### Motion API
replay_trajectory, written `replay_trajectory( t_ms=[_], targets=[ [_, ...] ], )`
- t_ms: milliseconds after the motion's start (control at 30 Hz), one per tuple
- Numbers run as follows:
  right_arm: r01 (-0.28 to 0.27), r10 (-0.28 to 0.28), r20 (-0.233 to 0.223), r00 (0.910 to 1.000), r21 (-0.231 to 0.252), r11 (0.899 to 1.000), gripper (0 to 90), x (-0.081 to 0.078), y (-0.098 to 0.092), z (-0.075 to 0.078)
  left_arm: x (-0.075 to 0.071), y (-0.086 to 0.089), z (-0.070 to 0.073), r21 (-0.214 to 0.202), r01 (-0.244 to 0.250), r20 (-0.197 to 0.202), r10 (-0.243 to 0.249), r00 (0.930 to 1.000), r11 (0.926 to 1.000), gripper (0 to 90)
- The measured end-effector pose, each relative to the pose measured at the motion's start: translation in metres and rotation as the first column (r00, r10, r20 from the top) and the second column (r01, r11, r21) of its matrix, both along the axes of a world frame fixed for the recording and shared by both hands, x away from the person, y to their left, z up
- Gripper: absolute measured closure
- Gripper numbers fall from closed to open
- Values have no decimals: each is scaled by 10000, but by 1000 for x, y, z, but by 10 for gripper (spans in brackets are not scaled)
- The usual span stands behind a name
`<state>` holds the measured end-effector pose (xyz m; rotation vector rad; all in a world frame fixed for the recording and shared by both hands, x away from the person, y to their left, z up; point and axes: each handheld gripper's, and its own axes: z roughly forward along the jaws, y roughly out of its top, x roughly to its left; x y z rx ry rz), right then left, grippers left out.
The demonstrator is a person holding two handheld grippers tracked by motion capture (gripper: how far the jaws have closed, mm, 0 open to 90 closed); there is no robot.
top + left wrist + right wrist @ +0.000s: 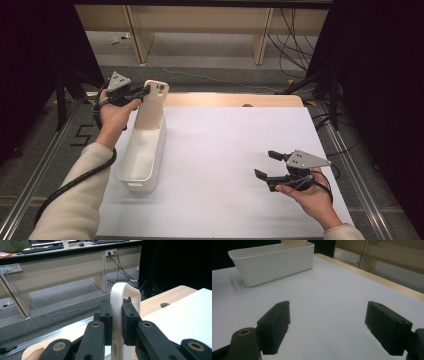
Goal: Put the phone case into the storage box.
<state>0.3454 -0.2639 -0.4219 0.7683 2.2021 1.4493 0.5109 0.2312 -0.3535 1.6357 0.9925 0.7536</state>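
**Phone case in left gripper, half in the bin — handling notes**

Left gripper [145,92] is clamped on the phone case [152,105], cream coloured, camera cutout at the top. Case stands near upright, lower end down inside the far end of the white bin [142,155], top end above the rim. In the left gripper view the pads [107,315] press flat on both faces of the case [120,302], just below its rounded top edge.

Right gripper [270,172] is released, jaws wide apart, nothing between them, hovering over the bare white surface [225,150], well apart from the bin. Same in the right gripper view: open gripper [327,327], bin [272,262] farther off.

Handling, my read:
- Light. Empty shell, no phone in it as far as I can tell.
- Probably flexible plastic or silicone; thin walls will bow under a hard squeeze. Moderate grip only.
- Smooth finish, so it could slide or pivot between the pads if swung fast.
- Not fragile; a drop into the bin shouldn't hurt it.
- Best hold: across the flat faces near one end, as now. Avoid the camera cutout, least material there.
- Bin is light too and may shift if the case drags on its wall.
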Motion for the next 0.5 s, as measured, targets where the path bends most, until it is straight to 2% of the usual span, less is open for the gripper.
replay_trajectory(
  t_ms=[500],
  targets=[
    [1,-1,-22,10000,-4,10000,214,0,0,-1,5,1,-5,78,-25,-100,26,9999,10000,810]
  ],
)
